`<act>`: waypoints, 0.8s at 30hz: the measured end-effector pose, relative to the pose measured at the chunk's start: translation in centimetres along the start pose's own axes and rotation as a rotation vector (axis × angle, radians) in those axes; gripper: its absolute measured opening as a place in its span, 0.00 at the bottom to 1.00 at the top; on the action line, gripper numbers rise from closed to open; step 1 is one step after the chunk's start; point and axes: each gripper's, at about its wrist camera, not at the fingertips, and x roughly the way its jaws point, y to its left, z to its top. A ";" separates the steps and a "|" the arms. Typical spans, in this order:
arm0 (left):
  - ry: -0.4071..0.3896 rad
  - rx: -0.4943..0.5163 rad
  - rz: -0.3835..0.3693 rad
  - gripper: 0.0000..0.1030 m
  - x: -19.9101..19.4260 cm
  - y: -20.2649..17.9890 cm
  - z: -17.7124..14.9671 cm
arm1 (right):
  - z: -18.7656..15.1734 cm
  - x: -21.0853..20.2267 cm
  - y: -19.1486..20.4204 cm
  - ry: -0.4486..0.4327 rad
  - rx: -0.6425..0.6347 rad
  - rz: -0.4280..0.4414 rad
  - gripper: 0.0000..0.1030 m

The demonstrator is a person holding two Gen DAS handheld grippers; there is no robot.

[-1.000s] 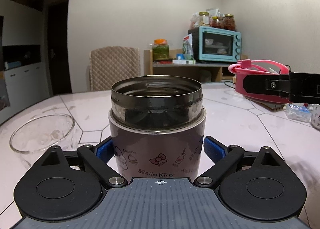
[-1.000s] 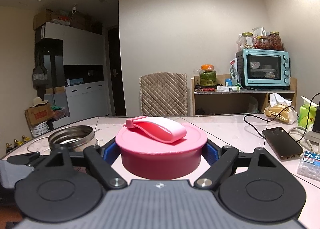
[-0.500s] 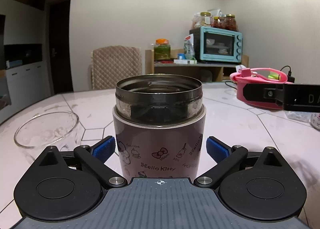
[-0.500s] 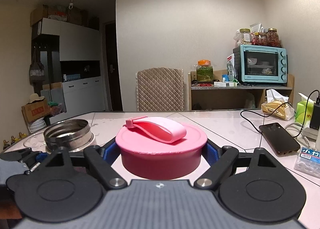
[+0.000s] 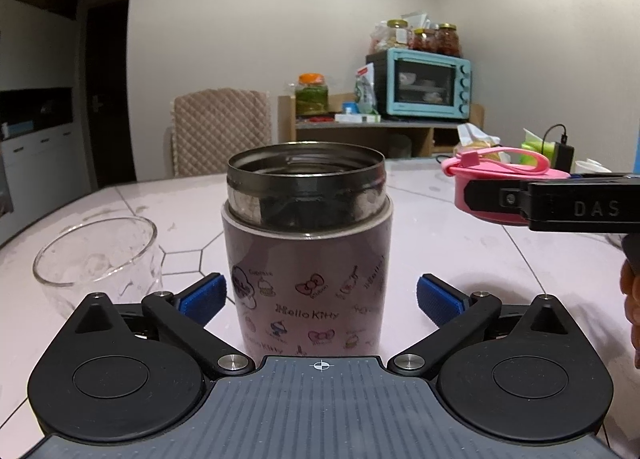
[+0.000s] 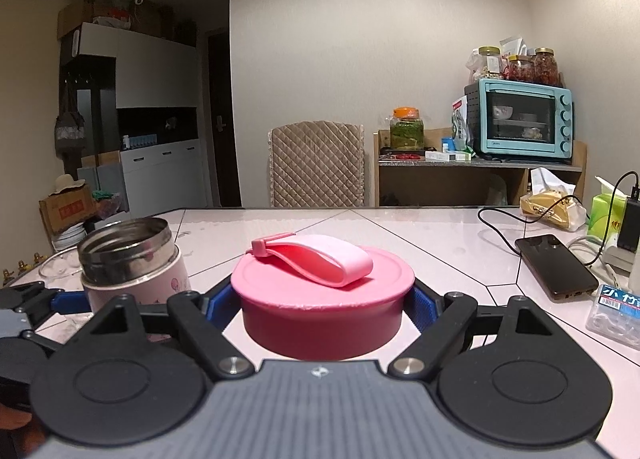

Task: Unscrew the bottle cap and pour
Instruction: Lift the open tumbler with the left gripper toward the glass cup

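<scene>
**Operator:** Pink lid [image 6: 322, 299] sits clamped between my right tongs [image 6: 322, 303], pads pressed on both its sides, strap loop flopped across the top. It is off the jar and, I judge, held clear above the desk [image 6: 460, 243], though the gap under it is hidden from me.

**Spotter:** And the jar itself?

**Operator:** The Hello Kitty thermos jar [image 5: 308, 259] stands upright on the desk, dead centre between my left tongs [image 5: 320, 295]. Those are spread wide; each blue pad is clear of the wall, with desk showing in the gap. Its steel mouth is bare, threads showing. From the right tongs it is off to the left, just beside them.

**Spotter:** Where would it pour?

**Operator:** A glass bowl [image 5: 96, 255] is just left of the left tongs, close to the jar. I cannot tell what is in either vessel.

**Spotter:** What worries you?

**Operator:** Nothing grips the jar, so a nudge from either tongs could tip it, and it is open. If I close low on that smooth wall and tilt, it could slip or swing. The bowl is near enough that a pad could knock it. The lid's loose strap might snag too.
</scene>
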 end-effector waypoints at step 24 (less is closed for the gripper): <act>-0.005 0.021 -0.042 1.00 -2.0 -1.0 -0.2 | -1.1 0.4 -0.5 0.058 -0.012 -0.002 0.83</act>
